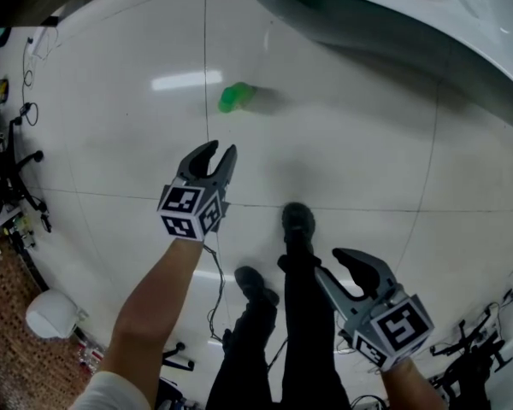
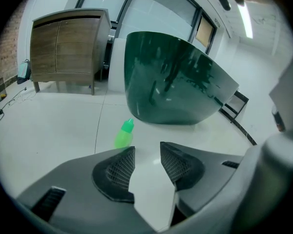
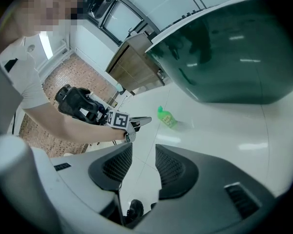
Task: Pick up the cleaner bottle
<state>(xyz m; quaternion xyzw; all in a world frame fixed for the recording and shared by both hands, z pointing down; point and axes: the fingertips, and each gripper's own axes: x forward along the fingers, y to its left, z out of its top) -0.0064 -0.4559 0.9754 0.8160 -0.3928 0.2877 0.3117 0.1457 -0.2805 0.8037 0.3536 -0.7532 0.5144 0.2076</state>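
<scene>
Green cleaner bottle (image 1: 236, 97) is seen on the white floor (image 1: 111, 126), near a dark green tub (image 2: 176, 77). It is judged to be light, smooth plastic, likely slippery and a bit squeezable, so the body below the cap is best gripped. Left gripper (image 1: 221, 150) jaws are held apart and empty, with the bottle ahead, slightly left, well apart. Right gripper (image 1: 327, 263) jaws are likewise apart and empty, farther off.
</scene>
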